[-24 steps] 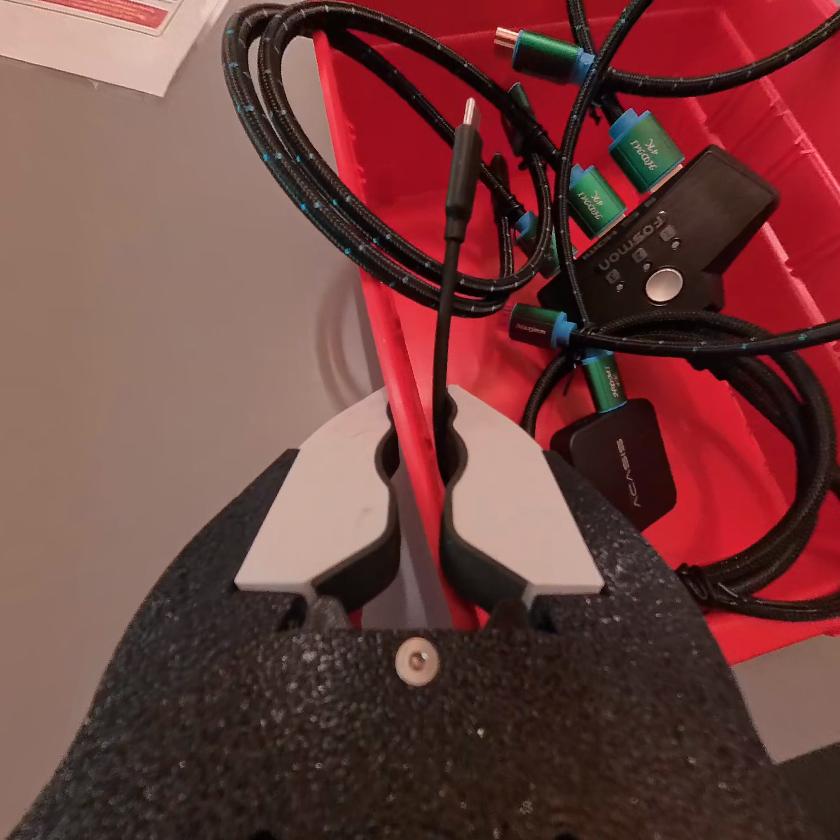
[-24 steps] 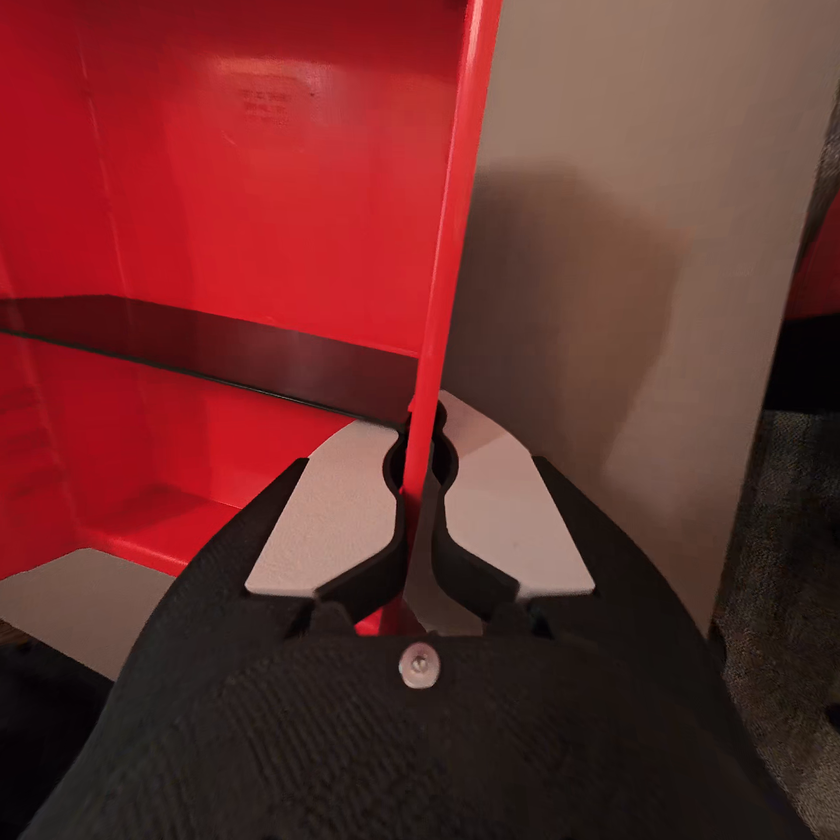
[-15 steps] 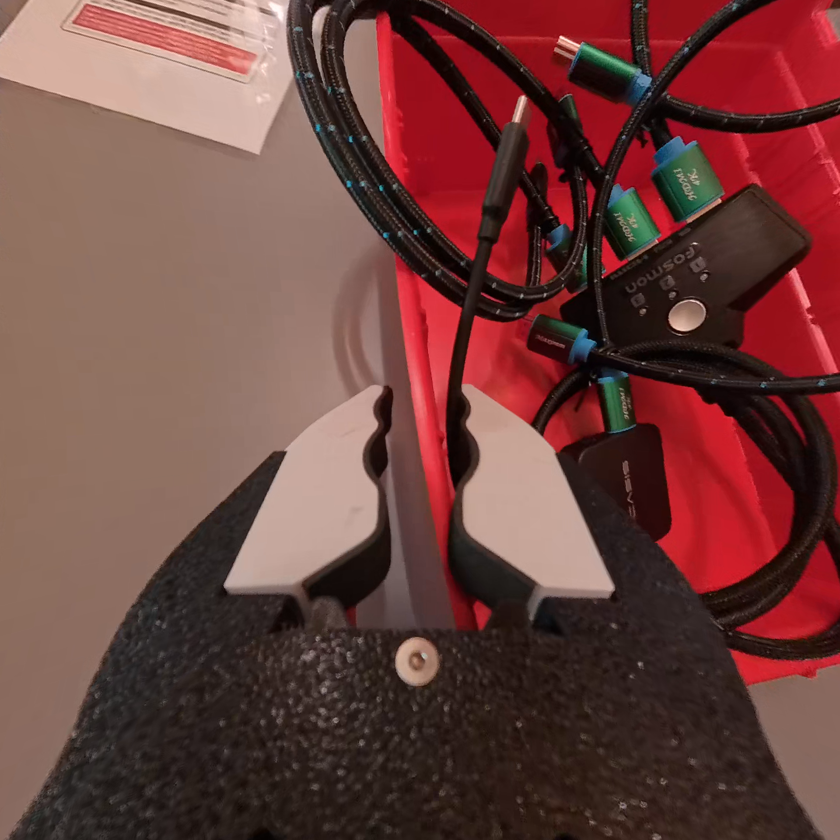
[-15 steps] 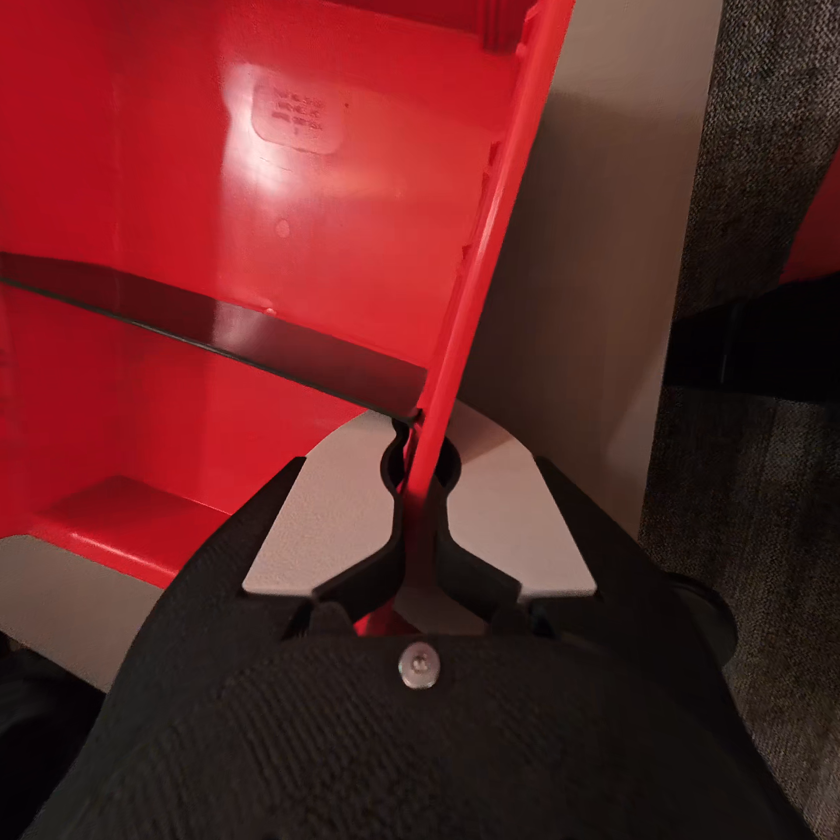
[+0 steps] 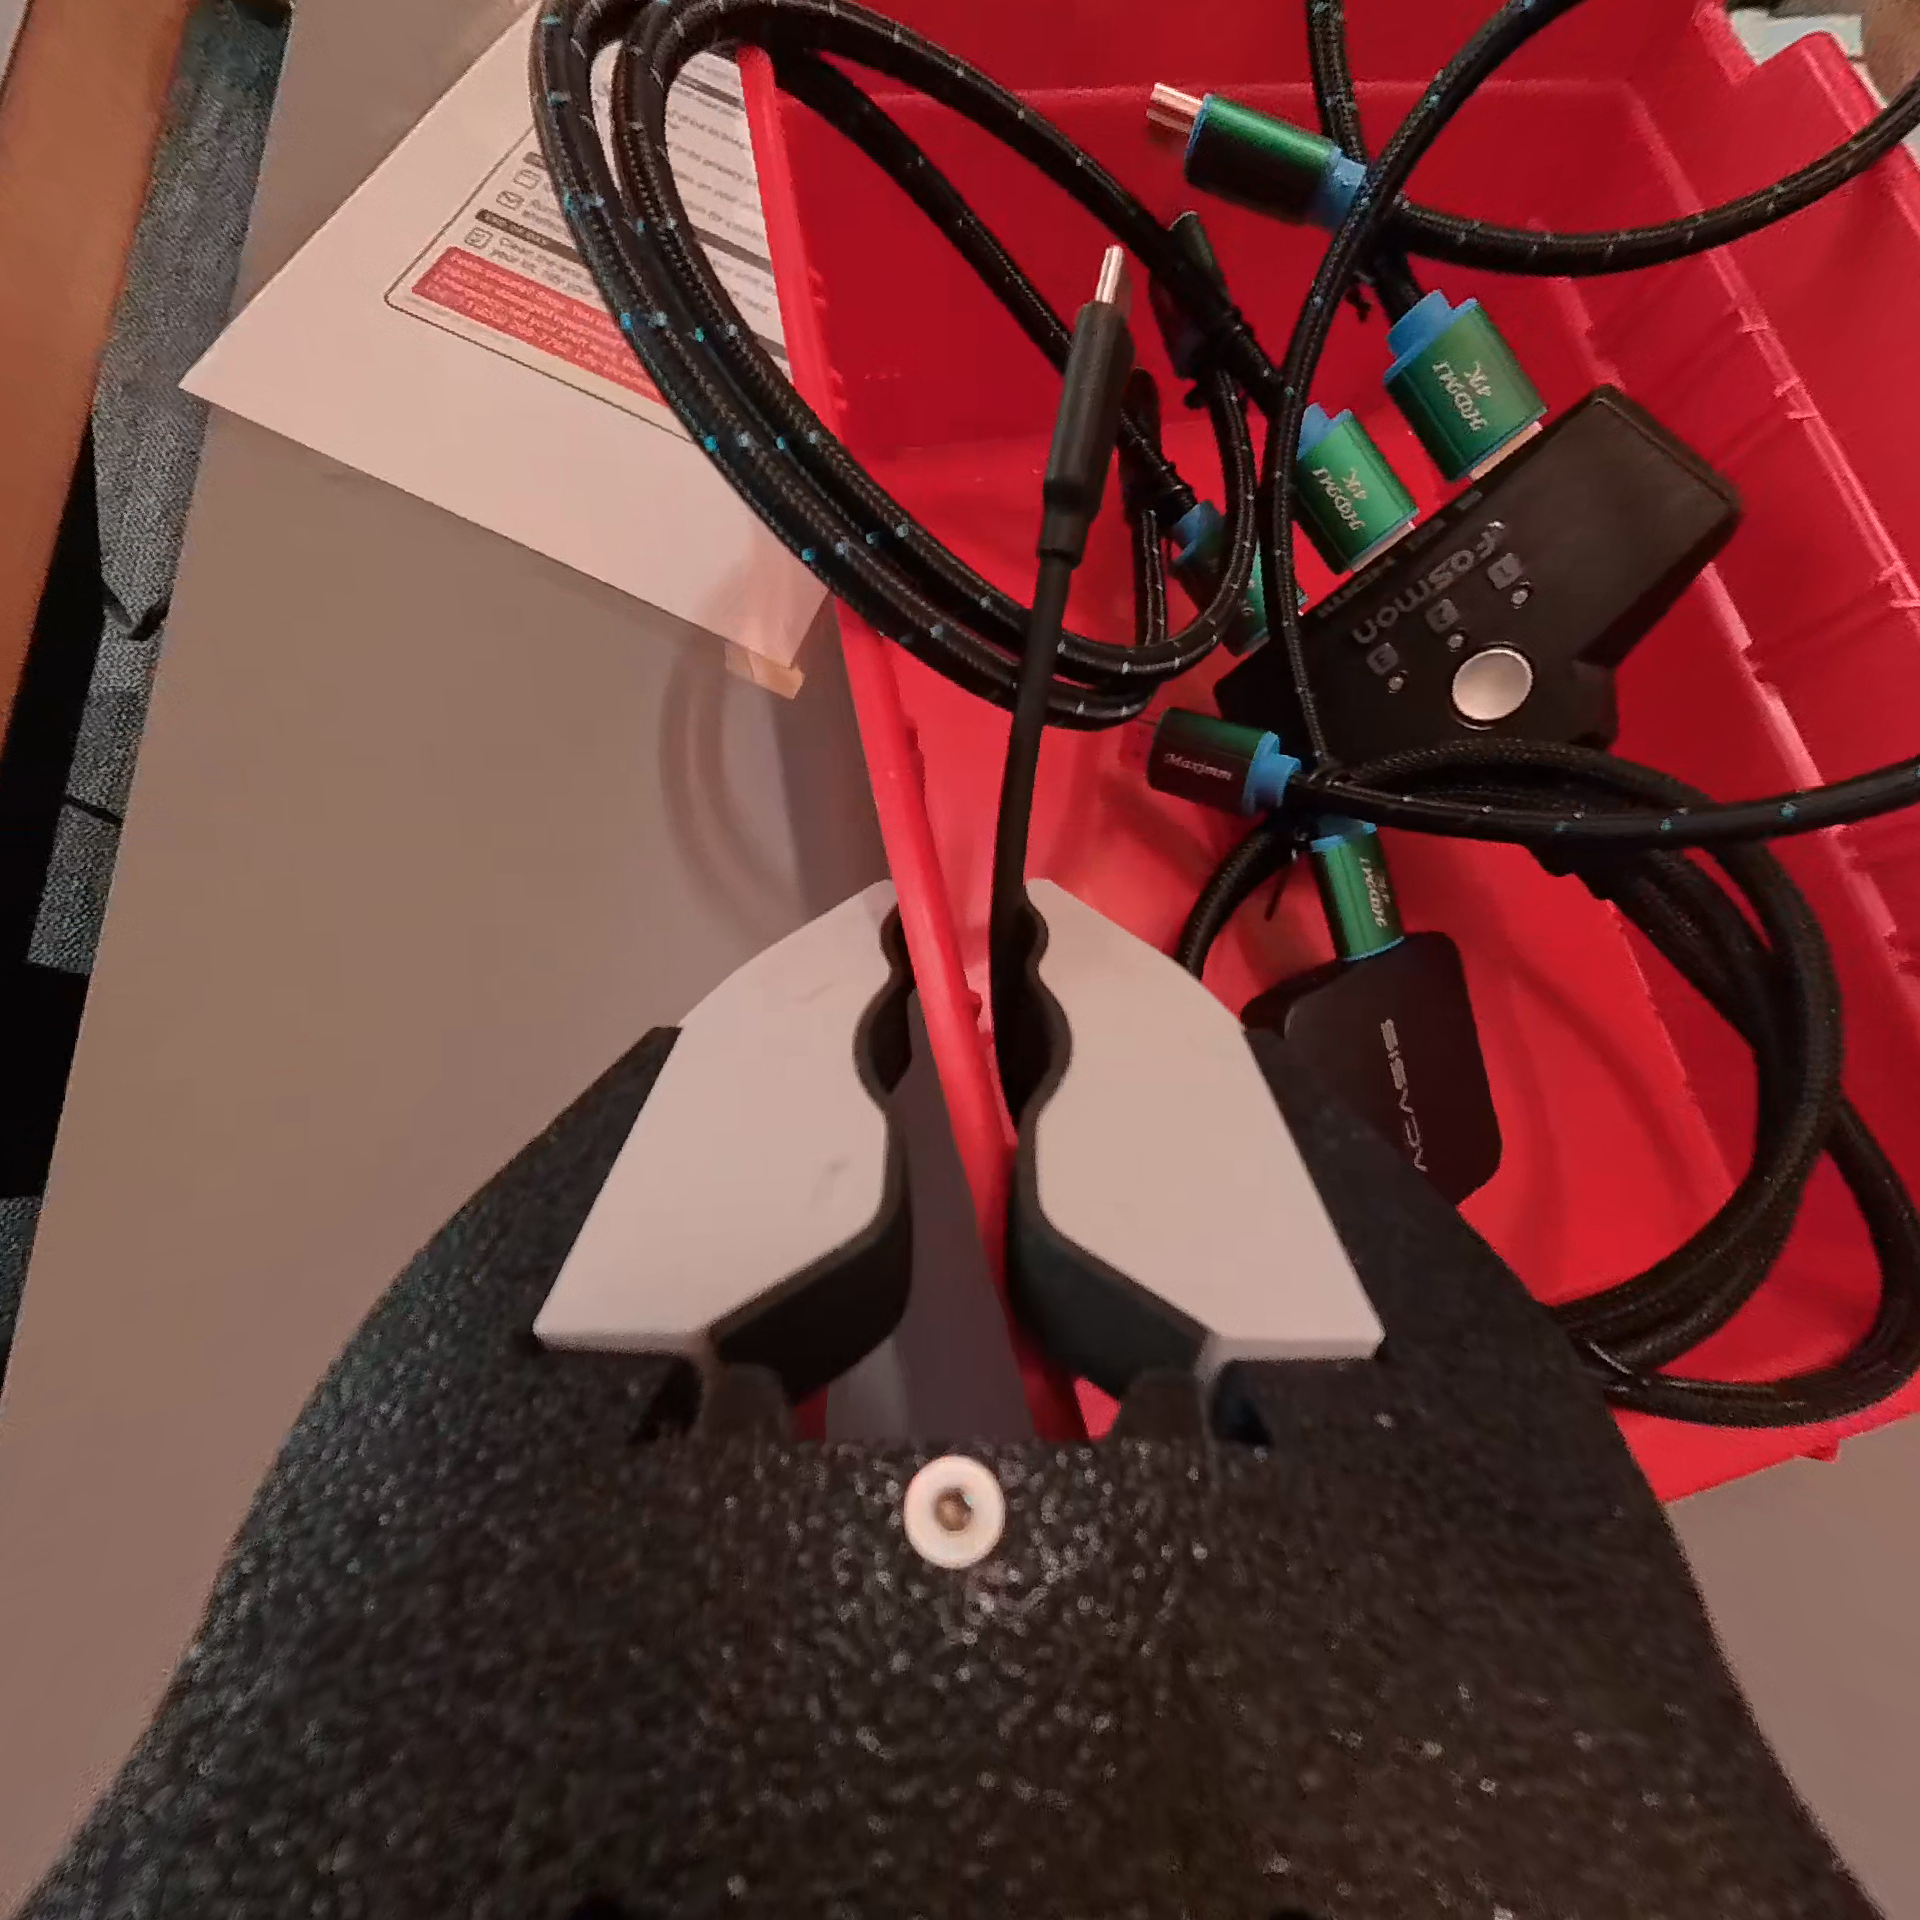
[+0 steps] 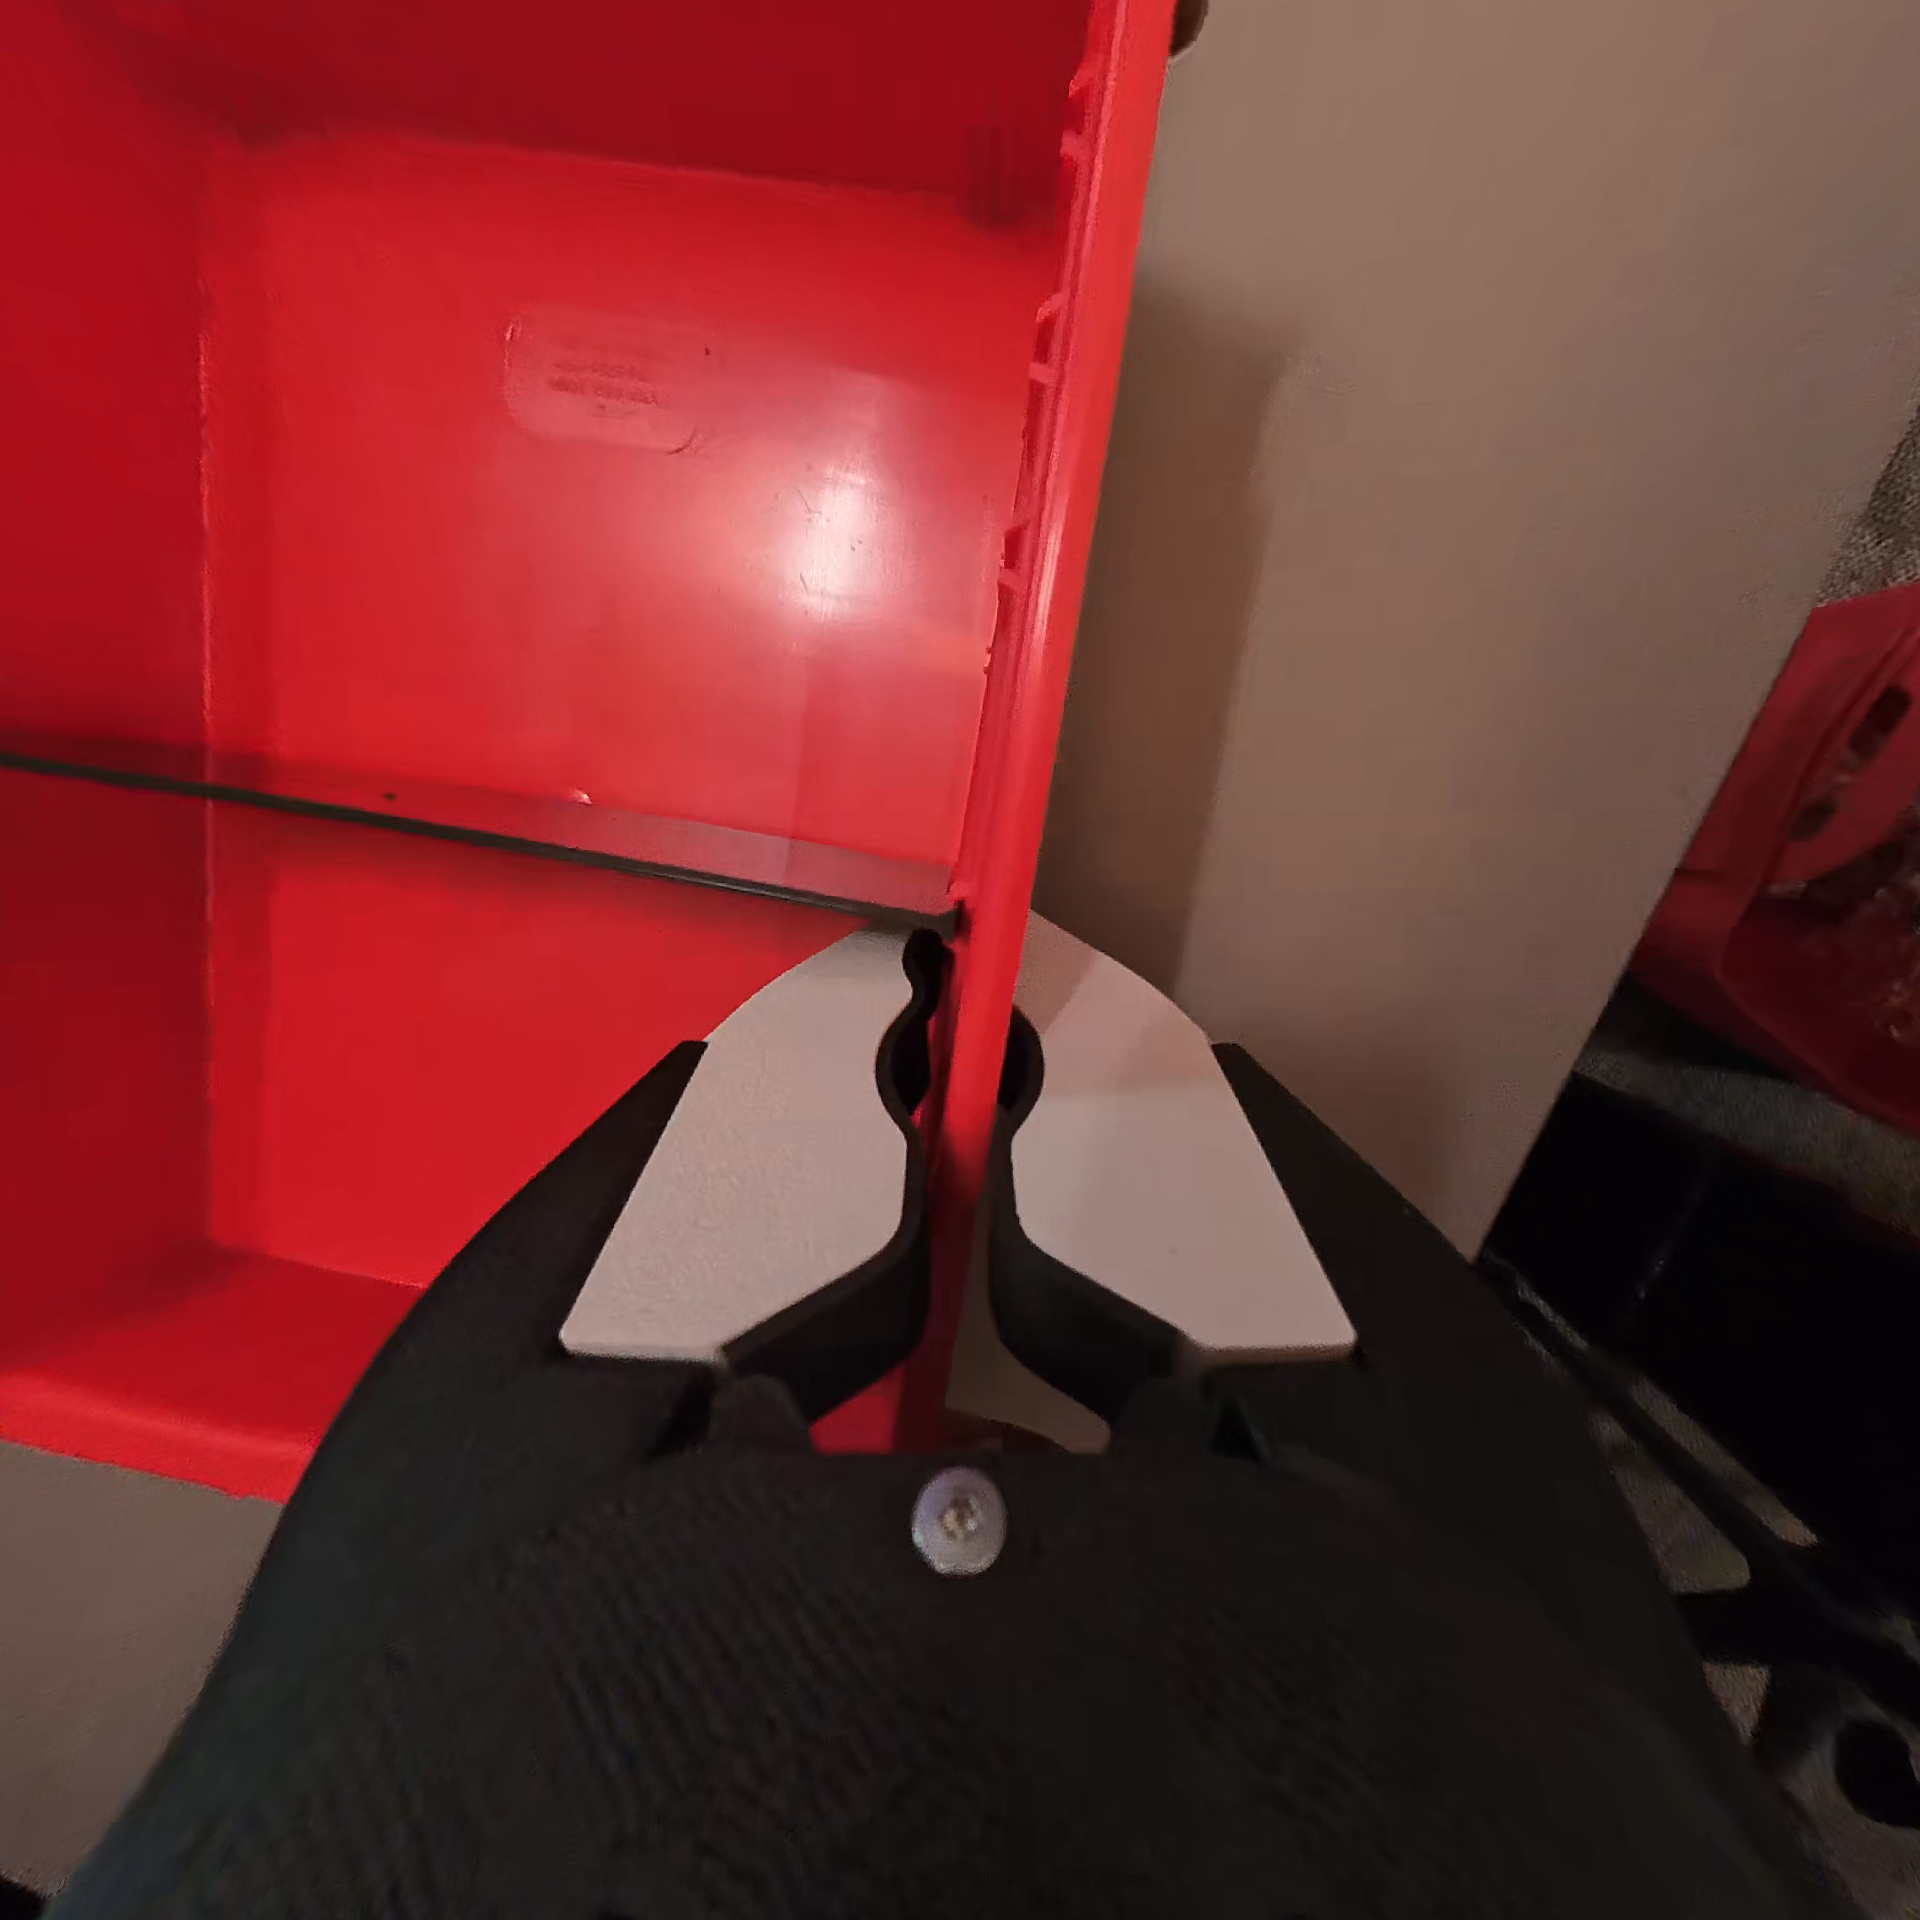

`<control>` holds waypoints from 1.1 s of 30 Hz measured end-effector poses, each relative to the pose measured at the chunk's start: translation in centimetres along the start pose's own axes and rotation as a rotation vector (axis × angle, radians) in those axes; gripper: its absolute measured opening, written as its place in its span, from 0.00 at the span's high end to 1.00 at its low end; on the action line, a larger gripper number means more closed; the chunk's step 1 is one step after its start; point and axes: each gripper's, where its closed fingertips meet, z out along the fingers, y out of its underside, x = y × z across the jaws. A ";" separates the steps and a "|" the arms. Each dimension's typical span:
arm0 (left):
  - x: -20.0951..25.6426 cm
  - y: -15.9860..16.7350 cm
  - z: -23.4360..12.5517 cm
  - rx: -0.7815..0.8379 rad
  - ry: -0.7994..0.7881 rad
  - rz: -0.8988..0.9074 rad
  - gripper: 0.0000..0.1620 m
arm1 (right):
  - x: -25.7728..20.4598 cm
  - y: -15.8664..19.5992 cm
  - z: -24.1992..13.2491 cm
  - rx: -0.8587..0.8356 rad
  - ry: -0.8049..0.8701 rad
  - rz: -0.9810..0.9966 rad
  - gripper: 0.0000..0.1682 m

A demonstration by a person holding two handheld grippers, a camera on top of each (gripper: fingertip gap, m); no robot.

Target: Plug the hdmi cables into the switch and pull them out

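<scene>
Grey tabletop [image 5: 395,831] carried a red bin [image 5: 1621,1039] w/ a white printed sheet [image 5: 457,416] at far left, part under the cable loops. Left claw [image 5: 961,925] straddled the bin's left wall, fingers slightly apart, not clamped; a thin black cable ran up btwn them along the right finger, its small plug [image 5: 1086,416] pointing far. Right claw [image 6: 977,945] was closed on the bin's right wall [image 6: 1049,520] beside a black divider [image 6: 520,821], looking into a bare compartment. Switch [image 5: 1496,623] lay far-right of the left claw, inside the bin, long axis running near-left to far-right; two green hdmi plugs [image 5: 1455,400] sat against its far edge, seemingly plugged in. A smaller black box [image 5: 1392,1060] lay nearer, just right of the claw. Judging by views, the left claw was the nearer to the switch; reaching it likely meant letting go of the wall and moving right and far.
</scene>
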 end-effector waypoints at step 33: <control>9.0 -2.0 -4.8 -0.155 0.072 0.152 0.64 | -30.2 0.1 -8.4 0.743 -0.188 -0.392 0.74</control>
